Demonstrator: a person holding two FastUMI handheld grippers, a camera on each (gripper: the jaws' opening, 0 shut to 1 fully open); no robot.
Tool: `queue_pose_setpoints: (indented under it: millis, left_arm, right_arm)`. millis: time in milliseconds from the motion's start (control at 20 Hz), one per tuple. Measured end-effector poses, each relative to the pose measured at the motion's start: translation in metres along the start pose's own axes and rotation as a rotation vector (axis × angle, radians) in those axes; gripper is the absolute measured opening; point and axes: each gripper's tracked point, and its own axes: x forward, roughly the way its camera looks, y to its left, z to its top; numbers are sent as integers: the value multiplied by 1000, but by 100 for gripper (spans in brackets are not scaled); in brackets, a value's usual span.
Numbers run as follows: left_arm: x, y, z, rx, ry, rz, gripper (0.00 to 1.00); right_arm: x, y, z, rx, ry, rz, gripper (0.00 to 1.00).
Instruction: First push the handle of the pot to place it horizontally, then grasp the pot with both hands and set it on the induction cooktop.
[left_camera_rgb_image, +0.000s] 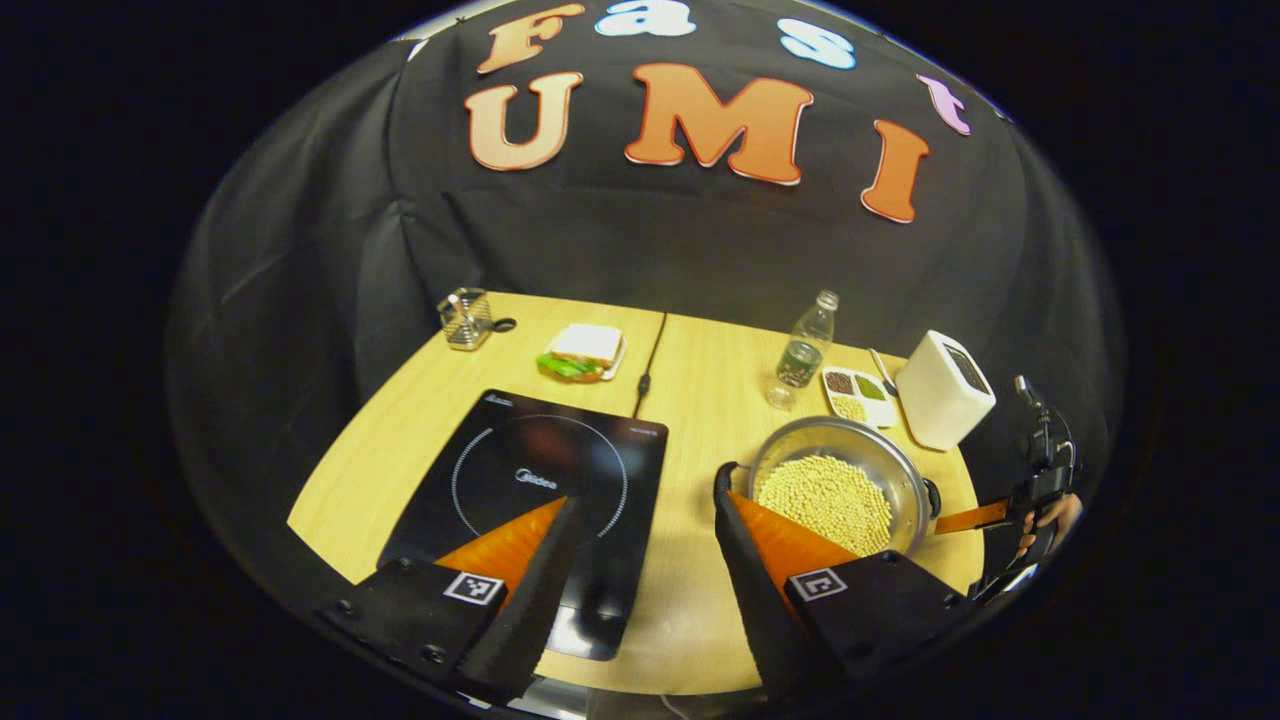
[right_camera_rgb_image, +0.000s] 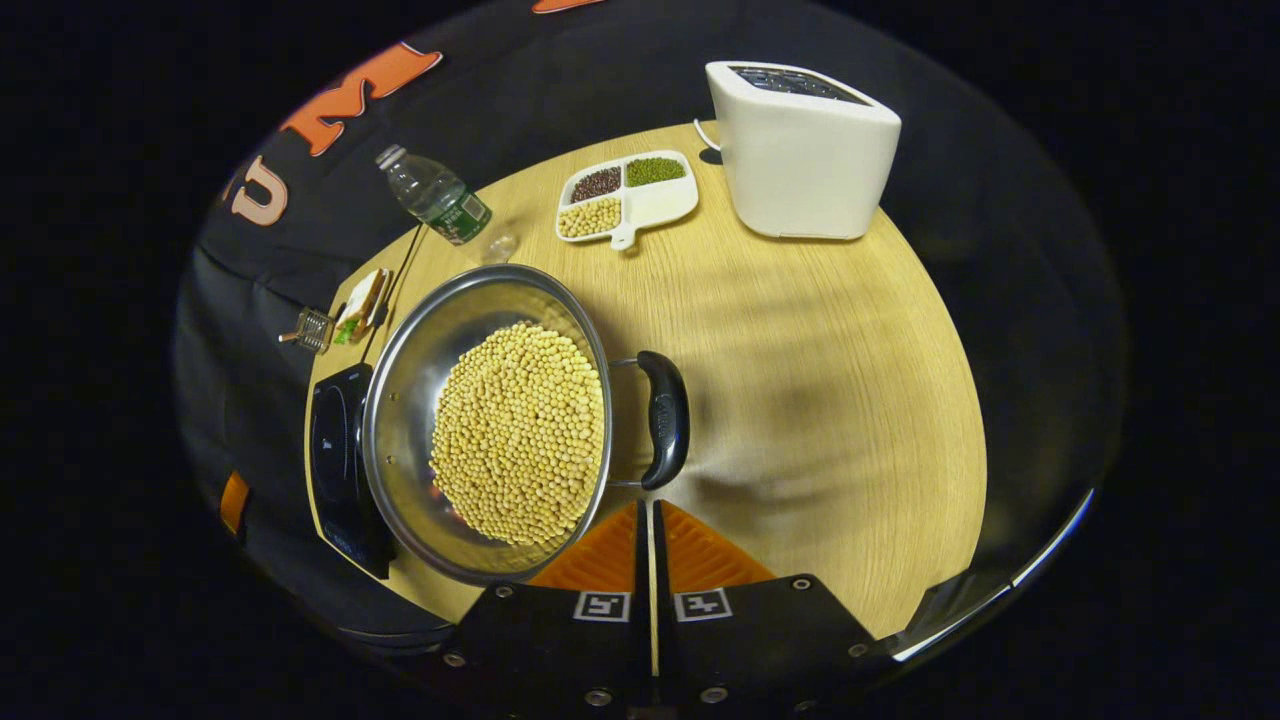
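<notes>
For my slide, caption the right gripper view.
Shut right gripper nears the black handle of a bean-filled pot.

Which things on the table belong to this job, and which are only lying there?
For the job: pot of beans, pot handle, induction cooktop, left gripper, right gripper.

Only lying there: water bottle, toaster, divided dish of grains, sandwich, wire holder.
</notes>
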Motion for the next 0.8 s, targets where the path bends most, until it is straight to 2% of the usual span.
queue_pose_setpoints:
  millis: [100, 150, 200, 250, 300, 350, 400, 450, 650, 800]
  left_arm:
    - [19, -17, -9, 1, 76, -66, 90]
    - [27, -26, -15, -4, 116, -105, 92]
    - [36, -34, -19, -9, 159, -138, 93]
    - [45, -42, -22, -16, 189, -164, 94]
    - [54, -49, -25, -21, 220, -188, 93]
    - [65, -57, -29, -21, 244, -212, 93]
    - [73, -63, -31, -17, 262, -227, 93]
    - [82, -68, -32, -7, 277, -239, 93]
    - [117, -90, -42, 33, 313, -263, 93]
    - [139, -93, -51, 61, 327, -238, 96]
  right_arm:
    - [-10, 4, 6, 3, -55, 12, 12]
    - [-15, 7, 12, 10, -89, 17, 22]
    - [-18, 9, 18, 18, -117, 10, 27]
    - [-19, 8, 25, 25, -143, -4, 37]
    - [-20, 7, 32, 30, -163, -16, 42]
    - [-20, 7, 33, 34, -172, -29, 54]
    - [-21, 6, 35, 39, -174, -43, 55]
    - [-19, 5, 38, 41, -179, -54, 71]
    - [0, 6, 45, 25, -172, -102, 88]
    - [19, 6, 50, -4, -153, -128, 92]
